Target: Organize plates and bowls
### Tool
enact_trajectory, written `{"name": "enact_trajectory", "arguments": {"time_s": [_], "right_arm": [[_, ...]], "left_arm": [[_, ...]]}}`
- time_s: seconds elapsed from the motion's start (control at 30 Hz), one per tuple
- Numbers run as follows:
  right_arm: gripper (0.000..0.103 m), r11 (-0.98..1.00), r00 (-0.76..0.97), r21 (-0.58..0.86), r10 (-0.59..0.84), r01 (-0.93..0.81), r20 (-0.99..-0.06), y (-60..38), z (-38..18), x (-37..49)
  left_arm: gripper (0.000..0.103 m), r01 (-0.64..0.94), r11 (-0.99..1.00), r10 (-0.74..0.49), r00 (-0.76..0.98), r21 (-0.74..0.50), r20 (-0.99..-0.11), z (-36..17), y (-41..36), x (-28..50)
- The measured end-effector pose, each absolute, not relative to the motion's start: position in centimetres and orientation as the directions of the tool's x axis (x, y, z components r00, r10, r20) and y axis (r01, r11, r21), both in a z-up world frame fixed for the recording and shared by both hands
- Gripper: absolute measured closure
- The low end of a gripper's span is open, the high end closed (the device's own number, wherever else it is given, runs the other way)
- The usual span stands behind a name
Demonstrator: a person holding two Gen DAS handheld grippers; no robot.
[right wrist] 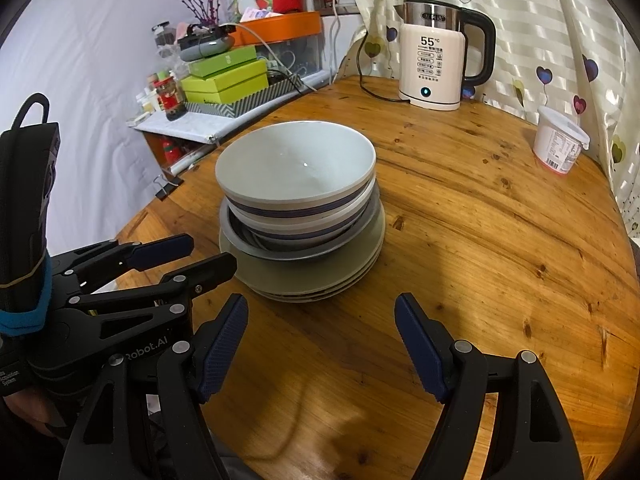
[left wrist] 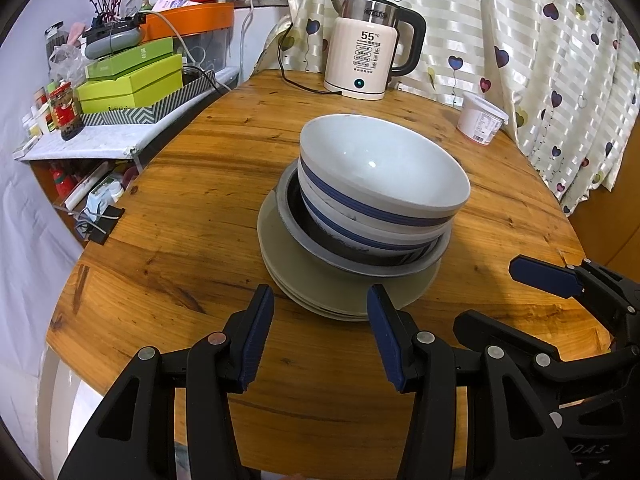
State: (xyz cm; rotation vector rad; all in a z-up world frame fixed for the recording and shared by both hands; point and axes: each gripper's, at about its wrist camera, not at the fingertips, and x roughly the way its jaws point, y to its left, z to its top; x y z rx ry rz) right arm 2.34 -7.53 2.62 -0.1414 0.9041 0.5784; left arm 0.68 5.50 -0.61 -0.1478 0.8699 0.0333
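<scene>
Nearest the lens, the left gripper (left wrist: 320,300) stands with its jaws apart and nothing between them, aimed at the near rim of the crockery pile. To its right the right gripper (right wrist: 320,308) is spread just as wide and equally empty — both hover above the wooden table (left wrist: 200,200), just short of the pile.

That pile sits mid-table: pale plates (left wrist: 320,292) at the bottom, a grey-rimmed dish (left wrist: 288,208) on them, then blue-banded bowls nested inside, the top bowl (left wrist: 384,168) tilted rather than level. Beyond stand a kettle (left wrist: 372,48) and, further right, a white tub (left wrist: 482,118), both well apart from the pile.

The risk, as I judge it, lies in that lean — a nudge to the plate edge or a one-sided pinch on the glazed rim could slide the bowls off.
</scene>
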Motion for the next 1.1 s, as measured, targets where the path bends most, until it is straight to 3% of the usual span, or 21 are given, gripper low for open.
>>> {"name": "enact_trajectory", "arguments": {"time_s": [1.1], "right_arm": [[0.026,0.84,0.477,0.123,0.415,-0.529,-0.775,-7.62,2.65,2.36]], "left_arm": [[0.053,-0.097,0.988,-0.029,0.643,-0.118,-0.765,-0.54,5.39,0.37]]}}
